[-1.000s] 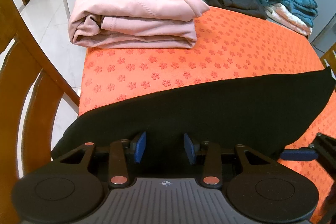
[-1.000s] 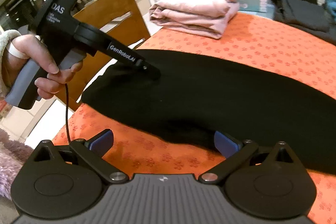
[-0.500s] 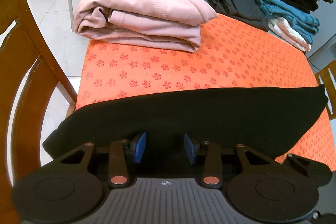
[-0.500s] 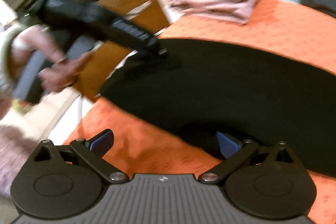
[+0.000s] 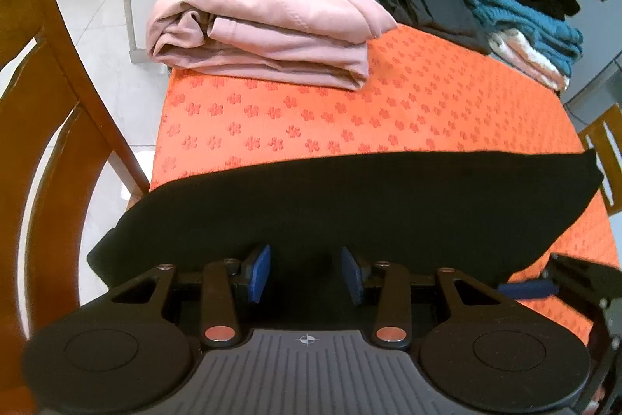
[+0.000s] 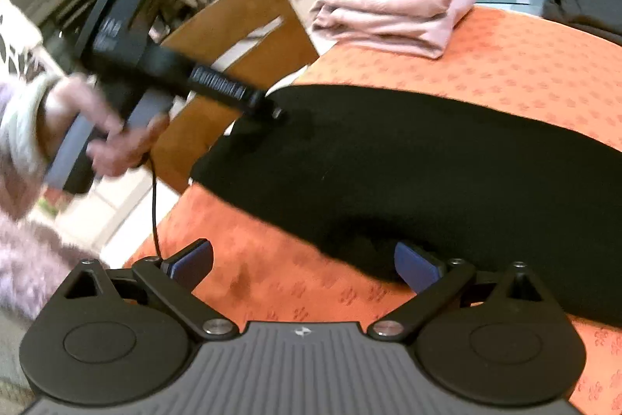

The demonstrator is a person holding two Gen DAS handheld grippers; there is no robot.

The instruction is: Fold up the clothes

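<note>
Now the black garment [image 5: 350, 205] lies stretched across the orange floral table mat [image 5: 388, 119], its far corner flatter than a second ago, left gripper [image 5: 306, 273] part-open over the near edge, right gripper [image 6: 303, 259] spread wide, holding nothing.

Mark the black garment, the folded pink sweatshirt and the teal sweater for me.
black garment [image 5: 388, 205]: left wrist view, middle of the flat cloth.
folded pink sweatshirt [image 5: 272, 10]: left wrist view, top layer.
teal sweater [image 5: 517, 14]: left wrist view, knit in the far pile.
</note>
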